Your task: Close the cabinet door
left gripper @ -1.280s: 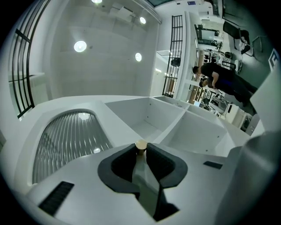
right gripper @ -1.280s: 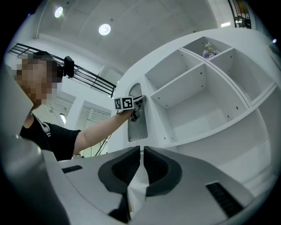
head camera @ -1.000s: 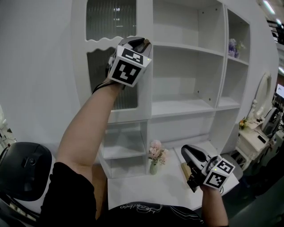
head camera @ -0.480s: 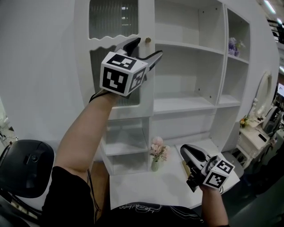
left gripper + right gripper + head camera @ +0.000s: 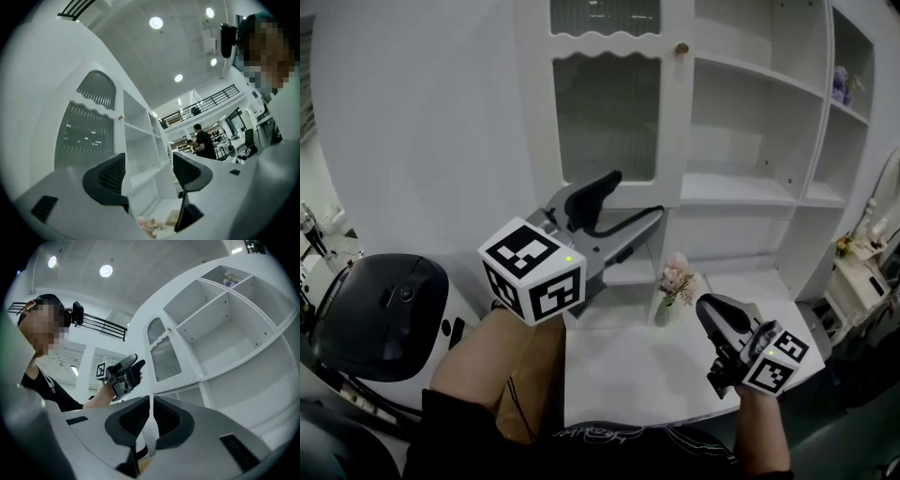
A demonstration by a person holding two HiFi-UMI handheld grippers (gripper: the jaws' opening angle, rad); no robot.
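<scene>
Cabinet door [image 5: 605, 117], with ribbed glass and a small round knob [image 5: 682, 48], lies flush with the white shelving, in the upper middle of the head view. The left gripper [image 5: 630, 199] hangs below and in front of it, apart from it, its jaws wide but closing, with nothing between them. The right gripper [image 5: 712, 311] sits low over the white desk [image 5: 628, 375], jaws together and empty.

The cabinet [image 5: 750, 141] is painted white, and its door [image 5: 605, 112] is glazed with grey ribbed glass below a wavy white edge. The knob [image 5: 682, 49] is tinted brownish, and the flowers [image 5: 678, 276] are coloured pale pink.
</scene>
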